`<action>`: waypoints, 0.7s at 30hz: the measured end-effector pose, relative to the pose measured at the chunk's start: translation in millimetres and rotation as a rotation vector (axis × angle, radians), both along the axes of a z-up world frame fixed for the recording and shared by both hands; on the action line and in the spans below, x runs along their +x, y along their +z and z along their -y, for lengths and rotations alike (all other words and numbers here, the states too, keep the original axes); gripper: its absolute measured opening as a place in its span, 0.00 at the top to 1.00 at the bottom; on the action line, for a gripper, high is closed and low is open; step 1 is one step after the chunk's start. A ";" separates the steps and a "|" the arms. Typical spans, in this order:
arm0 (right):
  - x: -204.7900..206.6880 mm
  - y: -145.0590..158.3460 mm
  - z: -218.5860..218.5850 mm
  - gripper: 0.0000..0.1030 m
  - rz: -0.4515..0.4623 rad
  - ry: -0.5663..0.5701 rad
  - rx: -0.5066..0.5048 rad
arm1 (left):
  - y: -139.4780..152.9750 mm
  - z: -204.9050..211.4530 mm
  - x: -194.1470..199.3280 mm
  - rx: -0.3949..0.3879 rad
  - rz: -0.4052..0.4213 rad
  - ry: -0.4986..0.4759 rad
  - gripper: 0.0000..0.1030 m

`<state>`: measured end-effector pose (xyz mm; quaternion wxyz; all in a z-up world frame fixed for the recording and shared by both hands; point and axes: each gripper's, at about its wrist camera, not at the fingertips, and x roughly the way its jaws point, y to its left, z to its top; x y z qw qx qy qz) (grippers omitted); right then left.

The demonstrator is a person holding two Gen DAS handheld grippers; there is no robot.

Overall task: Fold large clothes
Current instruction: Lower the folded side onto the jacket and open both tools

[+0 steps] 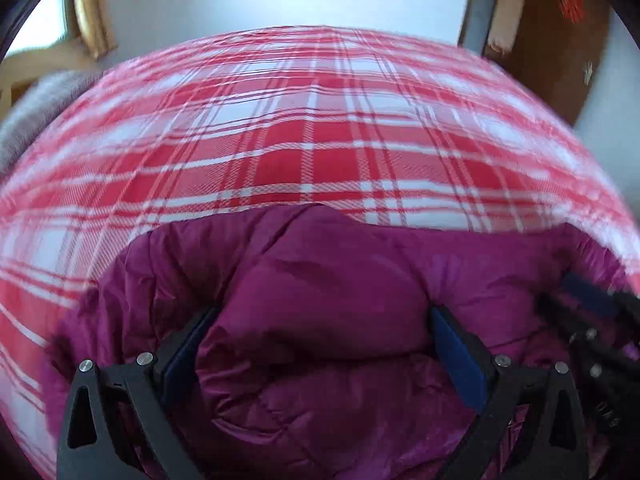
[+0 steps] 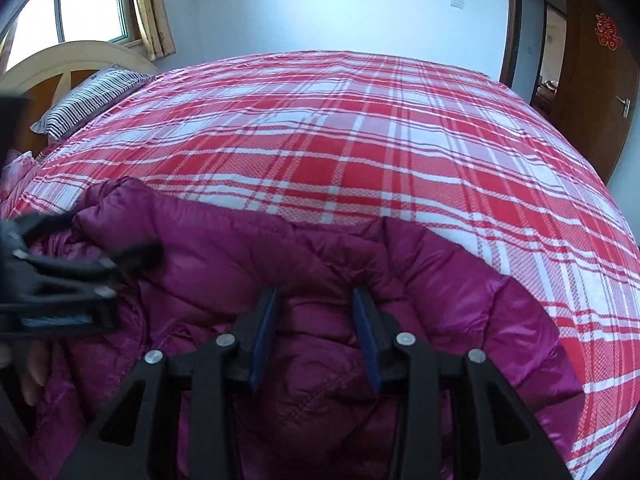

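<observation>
A puffy magenta down jacket (image 1: 328, 320) (image 2: 248, 248) lies bunched at the near edge of a bed with a red and white plaid sheet (image 1: 320, 140) (image 2: 360, 140). In the left wrist view my left gripper (image 1: 320, 316) has its jaws wide apart, and a thick bulge of the jacket swells between its blue pads (image 1: 456, 344). My right gripper (image 2: 316, 300) stands part open over a quilted fold, with fabric in the gap and its pads clear of it. Each gripper shows blurred in the other view: the right one (image 1: 592, 320) and the left one (image 2: 92, 248).
A striped pillow (image 2: 88, 100) and a pale curved headboard (image 2: 72, 64) are at the far left, under a window (image 2: 92, 4). A brown door (image 2: 592, 80) is at the right. A hand's fingers (image 2: 32, 376) show at the left edge. A grey blanket (image 1: 36, 112) lies far left.
</observation>
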<state>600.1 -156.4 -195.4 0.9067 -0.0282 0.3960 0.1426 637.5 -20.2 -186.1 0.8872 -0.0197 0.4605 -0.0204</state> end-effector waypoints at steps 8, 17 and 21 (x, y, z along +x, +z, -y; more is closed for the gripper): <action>3.1 -3.7 0.8 0.60 -0.007 0.001 0.009 | -4.4 9.2 0.8 0.045 0.032 0.003 0.01; 0.4 -5.6 -1.8 0.60 0.009 -0.003 -0.010 | 75.4 -29.6 -33.0 -0.231 0.271 0.020 0.01; 0.5 -5.5 0.9 0.59 0.010 -0.001 0.012 | 77.2 -10.1 -20.2 -0.326 0.251 -0.053 0.01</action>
